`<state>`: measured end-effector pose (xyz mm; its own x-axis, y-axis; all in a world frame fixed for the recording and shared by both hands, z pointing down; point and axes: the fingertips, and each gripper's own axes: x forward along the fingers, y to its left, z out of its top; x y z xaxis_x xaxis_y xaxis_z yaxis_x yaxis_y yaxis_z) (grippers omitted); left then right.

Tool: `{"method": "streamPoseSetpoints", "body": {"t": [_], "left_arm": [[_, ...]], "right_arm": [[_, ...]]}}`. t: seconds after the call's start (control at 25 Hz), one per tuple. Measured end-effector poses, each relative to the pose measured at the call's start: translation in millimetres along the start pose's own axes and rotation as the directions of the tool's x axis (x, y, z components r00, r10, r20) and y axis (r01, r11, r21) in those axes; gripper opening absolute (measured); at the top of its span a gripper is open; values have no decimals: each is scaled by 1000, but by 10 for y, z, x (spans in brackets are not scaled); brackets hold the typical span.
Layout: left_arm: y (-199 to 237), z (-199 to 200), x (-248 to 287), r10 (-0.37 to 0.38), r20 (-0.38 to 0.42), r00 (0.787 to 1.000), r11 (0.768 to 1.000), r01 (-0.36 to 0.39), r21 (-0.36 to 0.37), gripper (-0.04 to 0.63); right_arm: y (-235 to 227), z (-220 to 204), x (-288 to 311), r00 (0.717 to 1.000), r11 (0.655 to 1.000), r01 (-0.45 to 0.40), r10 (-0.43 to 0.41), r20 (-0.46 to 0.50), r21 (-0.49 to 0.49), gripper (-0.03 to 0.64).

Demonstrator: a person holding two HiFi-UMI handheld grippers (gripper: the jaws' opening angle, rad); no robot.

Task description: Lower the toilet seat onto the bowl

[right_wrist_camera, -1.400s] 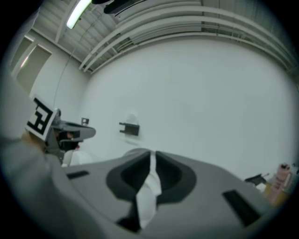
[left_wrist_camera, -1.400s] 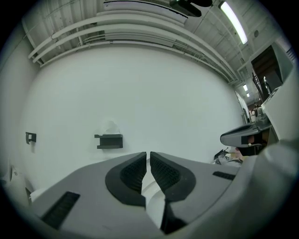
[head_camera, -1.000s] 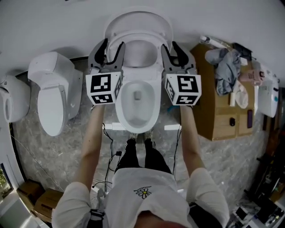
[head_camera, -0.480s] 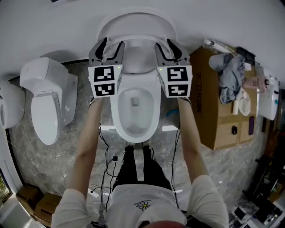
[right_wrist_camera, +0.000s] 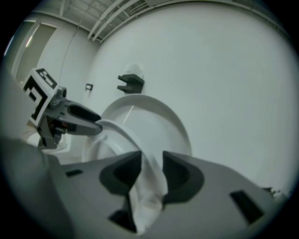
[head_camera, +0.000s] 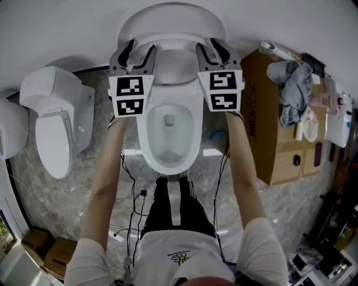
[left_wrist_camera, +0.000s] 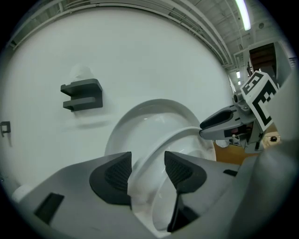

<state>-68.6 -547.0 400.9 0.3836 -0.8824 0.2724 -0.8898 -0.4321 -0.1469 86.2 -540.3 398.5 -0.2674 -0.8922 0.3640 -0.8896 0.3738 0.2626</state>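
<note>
The left gripper (left_wrist_camera: 147, 169) is clamped on one side of the toilet seat (head_camera: 173, 39). The right gripper (right_wrist_camera: 150, 172) grips the opposite side; its jaws have just been opening. The seat is tilted between the lid (head_camera: 170, 15) behind and the bowl (head_camera: 144, 139) below.

A second toilet (head_camera: 53, 125) stands left; a cardboard box (head_camera: 277, 151) bears crumpled cloth (head_camera: 292, 92).
</note>
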Motion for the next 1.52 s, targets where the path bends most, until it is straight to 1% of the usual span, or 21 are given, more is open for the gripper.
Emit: {"method": "streamPoseSetpoints", "body": {"t": [0.12,0.16,0.24,0.28,0.4,0.56,0.68,0.76,0.92,1.04,1.12,1.4,1.52], "left_arm": [[44,-42,50,-6,-27,1000,1000,6,4,227],[57,-53,70,-7,-39,999,1000,7,14,209],[93,-63,89,-3,-52,999,999,5,37,146],[107,-65,89,-4,-55,998,999,6,39,141],[118,-62,85,-9,-60,998,1000,11,24,138],[118,-70,83,-13,-70,997,999,15,28,132],[115,-66,76,-12,-55,998,999,15,51,123],[129,-72,70,-14,-52,999,999,17,50,120],[116,-70,44,-26,-52,998,999,28,34,121],[104,-62,-11,-41,-42,998,999,41,2,123],[97,-61,-58,-46,-37,998,999,46,-3,124],[-8,-95,-297,-64,-33,997,998,65,17,126],[-87,-142,-409,-76,-31,997,997,77,14,127]], "right_arm": [[27,0,46,1000,1000,-5,5,-7,-23,155],[30,-2,65,1000,1000,-4,3,-10,-29,144],[37,-5,93,1000,999,-1,1,-14,-32,126],[39,-5,100,1000,1000,-2,2,-15,-26,124],[29,-5,104,1000,1000,2,-2,-13,-16,124],[30,-12,110,999,997,46,-46,0,-56,112],[20,-12,105,999,999,38,-37,19,-29,114],[28,-8,111,999,999,34,-33,17,-27,114],[25,-21,78,999,999,44,-44,1,-16,112],[39,-13,27,998,998,56,-56,3,-8,112],[58,-9,-11,999,999,51,-51,9,-4,112],[163,-47,-251,998,998,55,-55,5,-8,112],[211,-111,-372,999,998,49,-49,-3,-29,112]]}}
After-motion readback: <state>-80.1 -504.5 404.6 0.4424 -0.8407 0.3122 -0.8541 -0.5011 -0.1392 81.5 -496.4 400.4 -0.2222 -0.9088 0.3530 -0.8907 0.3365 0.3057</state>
